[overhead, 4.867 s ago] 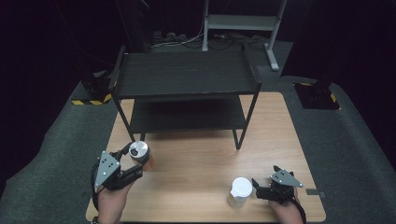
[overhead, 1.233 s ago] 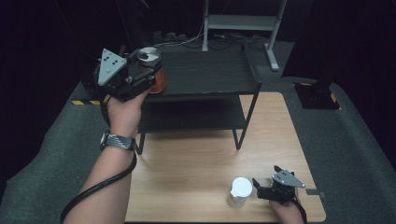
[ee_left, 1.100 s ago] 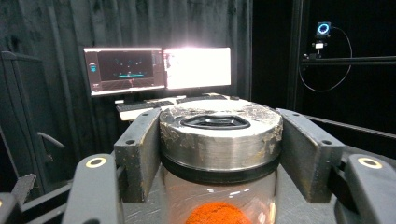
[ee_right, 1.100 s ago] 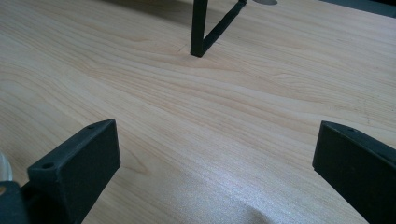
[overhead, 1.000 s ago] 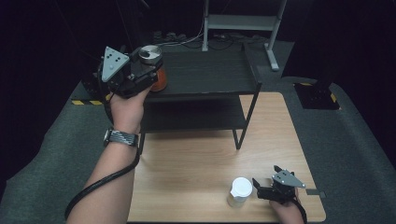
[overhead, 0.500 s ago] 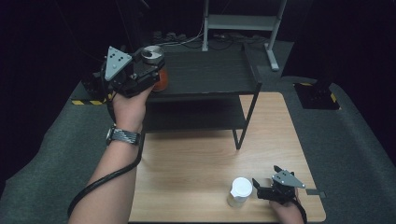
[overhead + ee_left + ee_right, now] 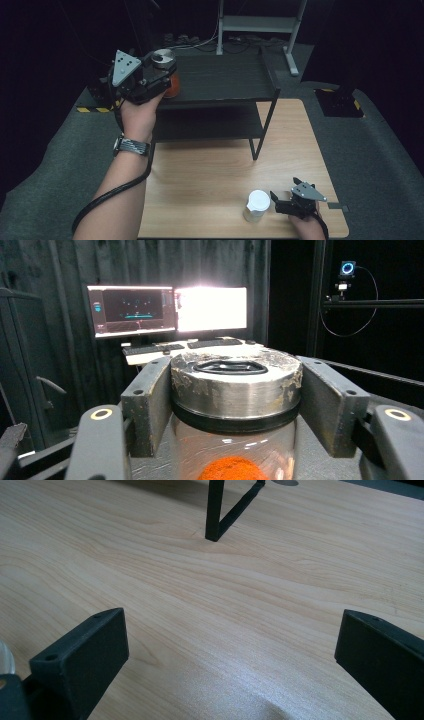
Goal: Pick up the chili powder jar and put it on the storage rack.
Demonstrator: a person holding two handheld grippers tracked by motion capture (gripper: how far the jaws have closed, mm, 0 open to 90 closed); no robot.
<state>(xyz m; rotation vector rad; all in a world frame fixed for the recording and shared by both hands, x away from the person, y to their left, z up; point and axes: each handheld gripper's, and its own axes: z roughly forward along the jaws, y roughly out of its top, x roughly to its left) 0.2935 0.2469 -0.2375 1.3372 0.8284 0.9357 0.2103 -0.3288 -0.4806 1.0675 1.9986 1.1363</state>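
White-lidded cup (image 7: 257,204) on the wooden table (image 7: 210,175); perhaps two lit monitors (image 7: 167,309) behind.

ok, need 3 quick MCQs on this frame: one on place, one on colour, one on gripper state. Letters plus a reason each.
1. Where is the jar with the metal lid?
A on the rack's top shelf
B on the table
C on the floor

2. What colour is the powder in the jar?
A white
B orange
C green

3. How do the right gripper's jaws stand?
A shut on the white cup
B open, nothing between them
C shut, nothing between them

Key:
1 A: the left gripper clamps the jar at the top shelf.
2 B: orange powder shows through the glass.
3 B: right gripper jaws stand apart over bare table, beside the white cup.
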